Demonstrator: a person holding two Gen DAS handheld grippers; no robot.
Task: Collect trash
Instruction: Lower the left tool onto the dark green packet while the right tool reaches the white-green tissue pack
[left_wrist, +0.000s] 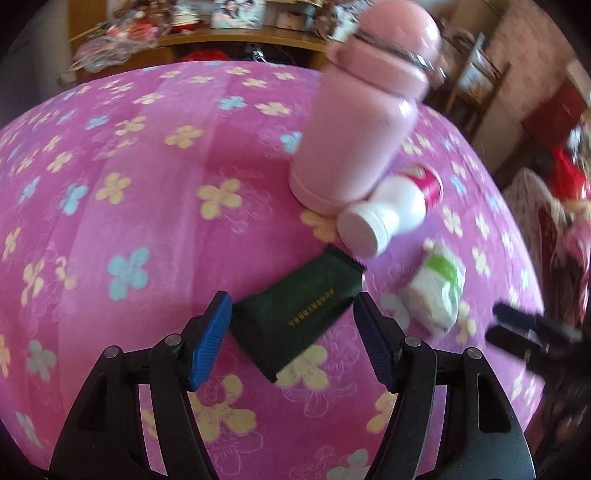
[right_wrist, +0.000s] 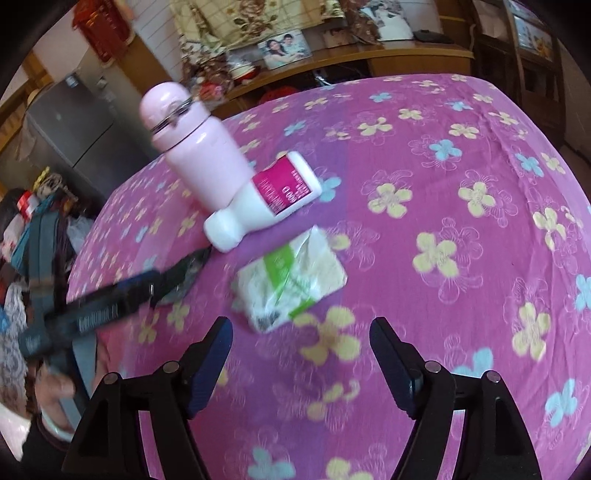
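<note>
A dark green wrapper (left_wrist: 300, 311) lies flat on the pink flowered tablecloth (left_wrist: 147, 155). My left gripper (left_wrist: 291, 332) is open, its blue pads on either side of the wrapper's near end. A white bottle with a magenta label (left_wrist: 388, 210) lies on its side beside an upright pink flask (left_wrist: 365, 110). A crumpled white and green packet (left_wrist: 436, 288) lies to the right. In the right wrist view my right gripper (right_wrist: 301, 350) is open and empty, just short of the packet (right_wrist: 291, 277). The bottle (right_wrist: 266, 199) and flask (right_wrist: 195, 147) lie beyond it. The left gripper (right_wrist: 110, 306) shows at the left.
A wooden shelf (right_wrist: 369, 55) with photos and clutter runs behind the table. A grey fridge (right_wrist: 74, 125) stands at the far left, with bags and cloth below it. The table edge drops off at the right in the left wrist view (left_wrist: 532, 258).
</note>
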